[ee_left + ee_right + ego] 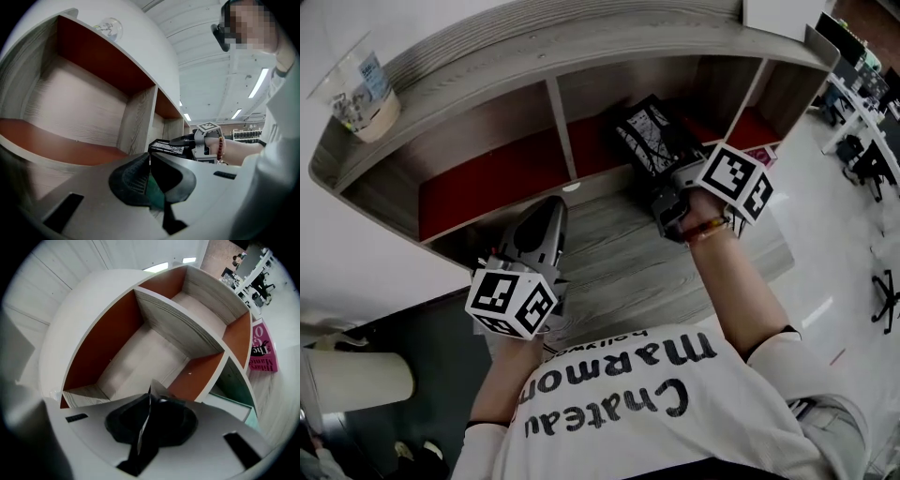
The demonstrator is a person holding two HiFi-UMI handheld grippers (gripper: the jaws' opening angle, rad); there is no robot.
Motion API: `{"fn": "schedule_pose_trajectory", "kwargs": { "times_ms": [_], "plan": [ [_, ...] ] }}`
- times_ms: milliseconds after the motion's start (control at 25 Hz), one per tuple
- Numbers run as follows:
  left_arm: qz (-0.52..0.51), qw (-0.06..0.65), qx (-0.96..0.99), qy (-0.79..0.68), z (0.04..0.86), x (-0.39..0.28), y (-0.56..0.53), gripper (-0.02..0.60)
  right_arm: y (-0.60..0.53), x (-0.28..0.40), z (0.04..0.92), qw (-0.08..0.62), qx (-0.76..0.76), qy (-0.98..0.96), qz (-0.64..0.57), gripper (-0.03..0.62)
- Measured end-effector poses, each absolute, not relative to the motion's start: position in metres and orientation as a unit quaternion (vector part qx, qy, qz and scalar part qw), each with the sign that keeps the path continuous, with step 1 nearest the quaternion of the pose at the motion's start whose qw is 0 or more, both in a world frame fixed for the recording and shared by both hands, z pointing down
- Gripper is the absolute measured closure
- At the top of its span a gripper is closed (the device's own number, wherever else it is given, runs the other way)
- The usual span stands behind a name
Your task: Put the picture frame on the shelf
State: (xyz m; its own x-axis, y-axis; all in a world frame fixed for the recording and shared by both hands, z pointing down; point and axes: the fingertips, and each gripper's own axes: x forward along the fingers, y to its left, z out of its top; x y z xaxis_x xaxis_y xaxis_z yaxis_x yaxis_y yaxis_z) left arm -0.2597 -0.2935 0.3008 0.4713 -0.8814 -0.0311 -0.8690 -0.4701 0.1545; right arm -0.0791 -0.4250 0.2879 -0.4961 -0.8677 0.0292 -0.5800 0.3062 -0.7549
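Picture frame (649,139): black, patterned face, tilted inside the middle compartment of the shelf (581,47), in its right half. The right gripper (667,180) pinches its thin edge, jaws narrow on it. Left gripper (546,214): jaws together, empty, at the shelf's front edge by the left divider. Plastic cup (358,86): shelf top, left end.

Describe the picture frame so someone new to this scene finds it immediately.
Start at the wooden shelf with red back panels. At its middle compartment, the right gripper pinches the picture frame: a flat dark panel with a white pattern, unlike the clear cup on the shelf top.
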Motion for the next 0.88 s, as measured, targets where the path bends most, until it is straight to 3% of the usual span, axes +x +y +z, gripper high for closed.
{"fn": "schedule_pose_trajectory", "kwargs": {
  "times_ms": [680,720,800,880],
  "plan": [
    [-0.067,0.068,0.888,-0.449,0.295,-0.220,-0.301,0.557,-0.421,-0.084,0.284,0.113,-0.528,0.794,-0.278,0.506],
    [-0.066,0.068,0.889,-0.447,0.295,-0.218,-0.301,0.557,-0.420,-0.085,0.285,0.104,-0.530,0.795,-0.276,0.499],
    [-0.066,0.068,0.891,-0.444,0.296,-0.213,-0.300,0.557,-0.419,-0.087,0.294,0.082,-0.531,0.794,-0.284,0.424],
    [-0.068,0.066,0.892,-0.443,0.294,-0.211,-0.300,0.557,-0.418,-0.090,0.302,0.079,-0.527,0.792,-0.297,0.415]
  ]
}}
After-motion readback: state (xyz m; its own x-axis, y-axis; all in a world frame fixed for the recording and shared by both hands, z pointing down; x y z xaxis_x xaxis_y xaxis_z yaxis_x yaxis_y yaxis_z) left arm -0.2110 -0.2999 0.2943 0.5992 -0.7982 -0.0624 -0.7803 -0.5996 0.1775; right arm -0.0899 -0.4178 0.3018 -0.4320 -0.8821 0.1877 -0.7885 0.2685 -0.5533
